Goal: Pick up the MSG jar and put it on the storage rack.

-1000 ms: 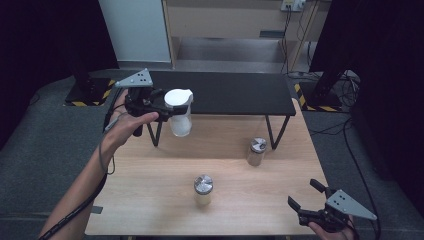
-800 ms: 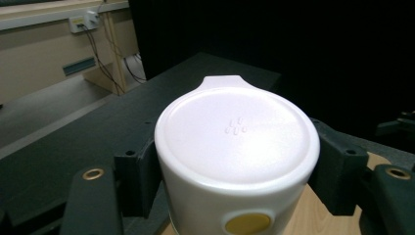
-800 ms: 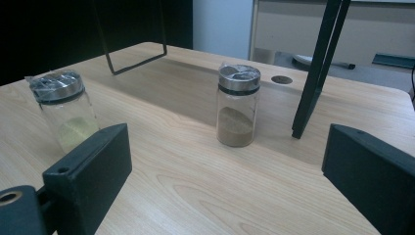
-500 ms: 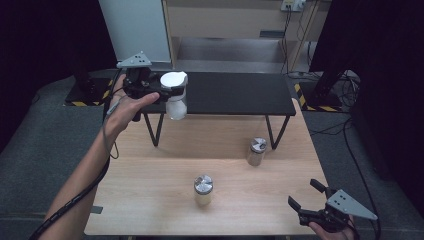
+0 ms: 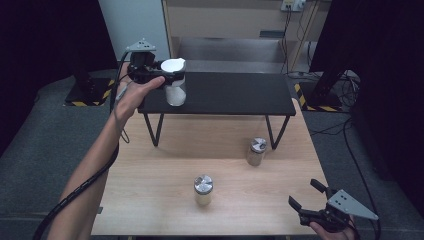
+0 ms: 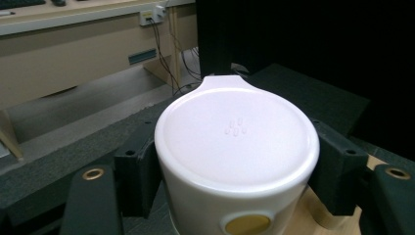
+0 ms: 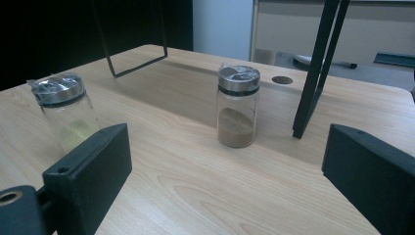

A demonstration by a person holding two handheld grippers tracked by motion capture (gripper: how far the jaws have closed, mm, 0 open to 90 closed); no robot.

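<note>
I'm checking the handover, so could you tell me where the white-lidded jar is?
In the high view the white-lidded jar is clamped in the left gripper above the black shelf's left end.

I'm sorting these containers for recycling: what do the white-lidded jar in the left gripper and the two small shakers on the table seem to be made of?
White-lidded jar: clear glass or plastic body, matte white plastic-looking lid. Two shakers: clear glass-like walls, shiny metallic-looking caps.

In the left gripper view the white-lidded jar [image 6: 237, 161] is cut off by the bottom edge, hiding its contents. In the high view the right gripper [image 5: 311, 201] runs off the bottom edge beyond the tabletop's [image 5: 150, 190] near right corner.
</note>
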